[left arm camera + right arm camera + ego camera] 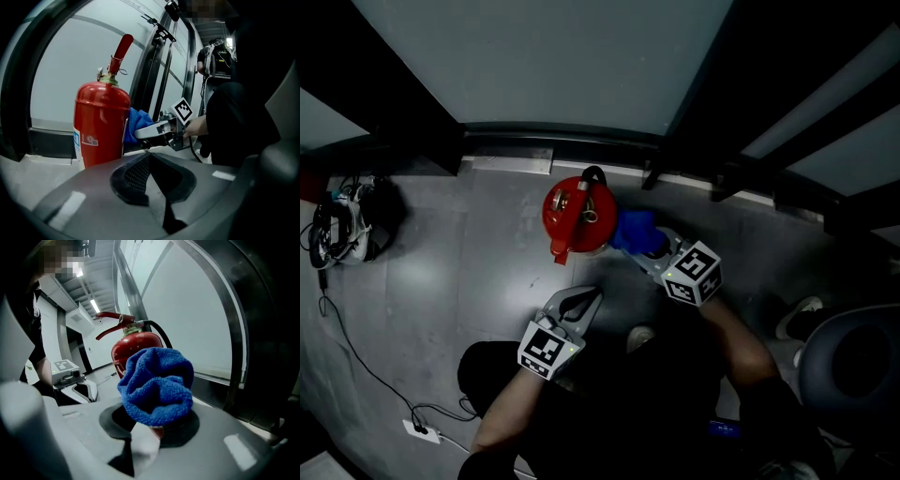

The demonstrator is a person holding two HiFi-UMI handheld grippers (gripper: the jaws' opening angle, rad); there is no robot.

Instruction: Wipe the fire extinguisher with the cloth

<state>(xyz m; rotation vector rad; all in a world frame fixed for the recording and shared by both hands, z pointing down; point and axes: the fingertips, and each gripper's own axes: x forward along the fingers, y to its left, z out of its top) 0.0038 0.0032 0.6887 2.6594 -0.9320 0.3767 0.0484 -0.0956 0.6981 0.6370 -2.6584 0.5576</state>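
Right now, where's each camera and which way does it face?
Head view: on the person's head, steeply down at the floor; shows forearms, left tongs, right tongs.
Left gripper view: on the left tongs, facing the fire extinguisher; own tongs shut.
Right gripper view: on the right tongs, facing the fire extinguisher past its clamped cloth.
Shared: fire extinguisher; each gripper view sees the other tongs.

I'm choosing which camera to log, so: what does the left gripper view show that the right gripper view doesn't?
Only the left gripper view: the right gripper from outside, with its marker cube, and a printed label. Only the right gripper view: a black hose and the left gripper. Both: the red fire extinguisher and the blue cloth pinched in the right gripper's jaws.
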